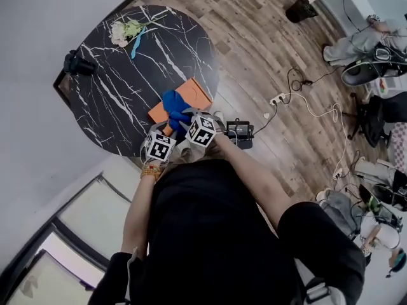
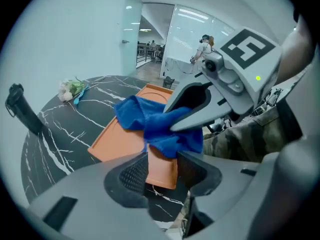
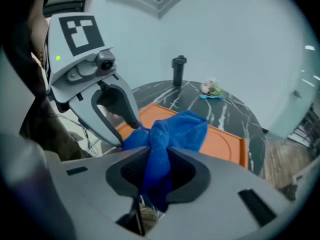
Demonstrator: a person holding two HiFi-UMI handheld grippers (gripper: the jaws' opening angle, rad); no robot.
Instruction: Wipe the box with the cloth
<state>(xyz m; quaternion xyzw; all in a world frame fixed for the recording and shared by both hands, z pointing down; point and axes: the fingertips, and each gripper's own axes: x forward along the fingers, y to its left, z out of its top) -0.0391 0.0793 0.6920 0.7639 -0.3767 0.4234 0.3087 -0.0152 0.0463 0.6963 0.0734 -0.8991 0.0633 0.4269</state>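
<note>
Right gripper (image 3: 158,159) first: its own view shows your jaws nearly together and pinching a fold of the blue cloth (image 3: 182,126), with a tail of cloth hanging down behind the pads. The rest of the cloth is bunched on top of the orange box (image 3: 226,138), just beyond the jaws.

Your left gripper (image 2: 162,166) stands with its jaws well apart. Its view shows the near corner of the box between the pads, and I cannot see the pads pressing on it. The cloth lies just past that corner, and the tips of your right gripper come in from the right and close on the cloth there.

From the head view you get none of this: the two marker cubes cover both pairs of jaws. What that view gives instead is the layout. The box lies flat on the near right part of the round black marbled bench (image 1: 121,81), close to its edge, and the cloth covers the near end of the box. Both grippers sit side by side at that end, just beside each other.

A small bunch of flowers (image 1: 124,29) lies on the far side of the bench, and a black post (image 1: 77,63) stands at its left edge; the right gripper view shows the post upright. Only the head view shows the wood floor (image 1: 254,37) on the right, with cables (image 1: 299,94) trailing over it.
</note>
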